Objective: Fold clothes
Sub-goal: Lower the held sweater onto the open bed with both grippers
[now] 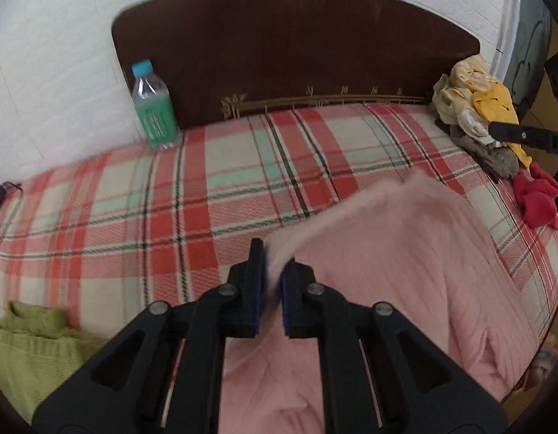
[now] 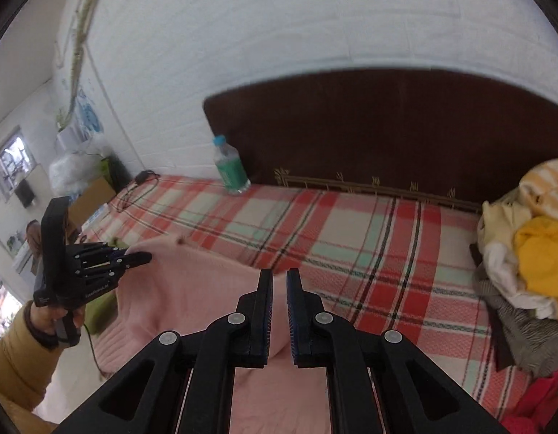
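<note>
A pink ribbed sweater (image 1: 405, 260) lies on the plaid bed cover, blurred along its raised far edge. My left gripper (image 1: 273, 264) is shut on a fold of its left edge and holds it up. In the right wrist view the same sweater (image 2: 192, 289) hangs from the left gripper (image 2: 140, 258) at the left. My right gripper (image 2: 279, 278) has its jaws close together with a narrow gap, over the sweater's right edge; I cannot tell whether cloth is pinched between them.
A pile of yellow, white and grey clothes (image 1: 474, 108) sits at the bed's right end by the dark headboard (image 1: 279, 43). A red garment (image 1: 535, 199) lies near it. A green sweater (image 1: 29, 347) lies front left. A water bottle (image 1: 152, 105) stands by the headboard.
</note>
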A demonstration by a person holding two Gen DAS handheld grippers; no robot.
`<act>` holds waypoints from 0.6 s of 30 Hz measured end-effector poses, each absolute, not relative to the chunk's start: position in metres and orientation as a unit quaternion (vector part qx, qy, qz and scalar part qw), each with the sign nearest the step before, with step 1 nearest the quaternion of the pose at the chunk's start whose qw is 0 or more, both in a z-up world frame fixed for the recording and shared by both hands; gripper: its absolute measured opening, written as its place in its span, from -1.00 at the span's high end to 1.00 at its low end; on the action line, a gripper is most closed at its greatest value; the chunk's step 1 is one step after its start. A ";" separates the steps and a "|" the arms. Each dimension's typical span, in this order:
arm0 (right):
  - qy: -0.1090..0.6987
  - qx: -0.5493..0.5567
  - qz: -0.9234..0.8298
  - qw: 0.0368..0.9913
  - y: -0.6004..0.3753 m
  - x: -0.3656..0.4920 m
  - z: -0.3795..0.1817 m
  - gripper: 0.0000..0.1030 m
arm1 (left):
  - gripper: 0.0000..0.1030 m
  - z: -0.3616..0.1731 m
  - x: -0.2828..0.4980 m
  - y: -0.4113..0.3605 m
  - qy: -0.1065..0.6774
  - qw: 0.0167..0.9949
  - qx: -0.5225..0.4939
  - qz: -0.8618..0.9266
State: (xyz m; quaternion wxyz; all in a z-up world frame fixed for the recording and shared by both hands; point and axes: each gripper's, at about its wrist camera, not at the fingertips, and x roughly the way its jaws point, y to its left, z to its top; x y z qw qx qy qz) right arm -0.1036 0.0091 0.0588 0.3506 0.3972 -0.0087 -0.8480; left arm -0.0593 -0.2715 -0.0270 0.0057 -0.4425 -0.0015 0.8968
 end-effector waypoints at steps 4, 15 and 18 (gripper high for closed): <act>-0.034 0.473 -0.827 0.303 0.013 -0.148 -0.005 0.50 | 0.80 -0.051 -0.079 -0.282 -0.023 0.008 -0.461 0.887; -0.079 0.541 -0.783 0.299 0.114 -0.035 -0.090 -0.54 | -0.42 -0.062 -0.059 -0.316 -0.044 0.053 -0.484 0.872; -0.076 0.525 -0.787 0.317 0.116 -0.004 -0.089 -0.54 | -0.42 -0.076 -0.057 -0.326 -0.054 0.053 -0.507 0.859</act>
